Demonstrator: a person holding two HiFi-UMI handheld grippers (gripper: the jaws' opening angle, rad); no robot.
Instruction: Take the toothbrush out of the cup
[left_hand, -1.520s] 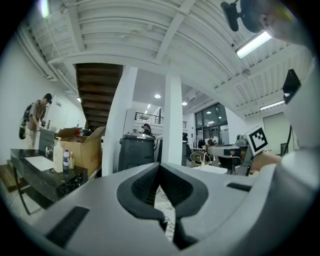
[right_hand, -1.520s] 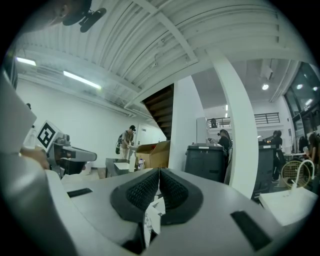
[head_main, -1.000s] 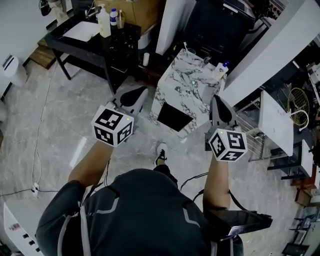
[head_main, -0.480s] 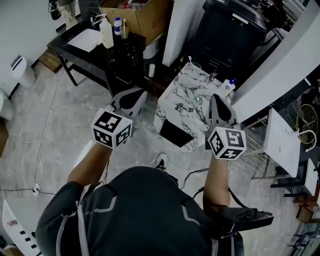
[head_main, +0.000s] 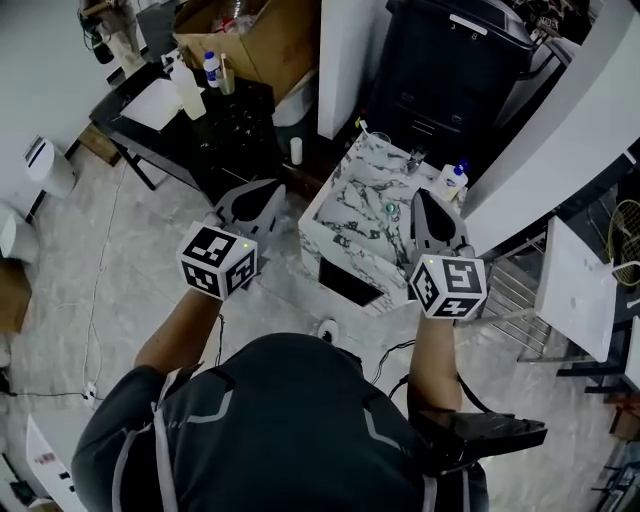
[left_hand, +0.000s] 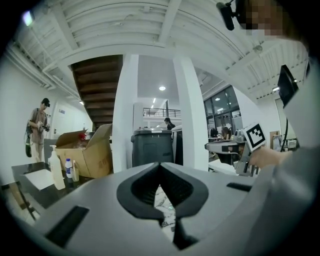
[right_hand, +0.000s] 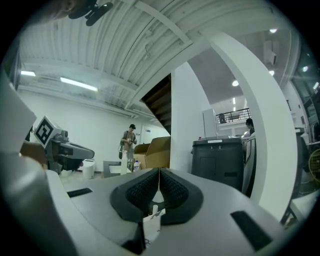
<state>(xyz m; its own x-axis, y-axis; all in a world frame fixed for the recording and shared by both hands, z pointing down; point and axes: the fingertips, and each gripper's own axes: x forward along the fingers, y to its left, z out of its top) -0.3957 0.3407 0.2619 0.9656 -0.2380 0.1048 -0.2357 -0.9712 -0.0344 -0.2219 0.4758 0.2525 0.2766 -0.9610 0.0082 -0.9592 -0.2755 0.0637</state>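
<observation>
The jaws of the left gripper (head_main: 270, 188) and the right gripper (head_main: 420, 198) are pressed together, with nothing clamped. The thin toothbrush (head_main: 362, 127) is seen standing in the small clear cup (head_main: 377, 137) at the far corner of the white marble-patterned cabinet (head_main: 350, 215).

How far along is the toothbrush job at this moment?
Done: nothing. The toothbrush appears to stand in the cup at the far corner of the marble stand. In hand: nothing. The left gripper and right gripper are shut, empty and short of the cup. Left: reach, grasp the toothbrush and lift it out.
</observation>
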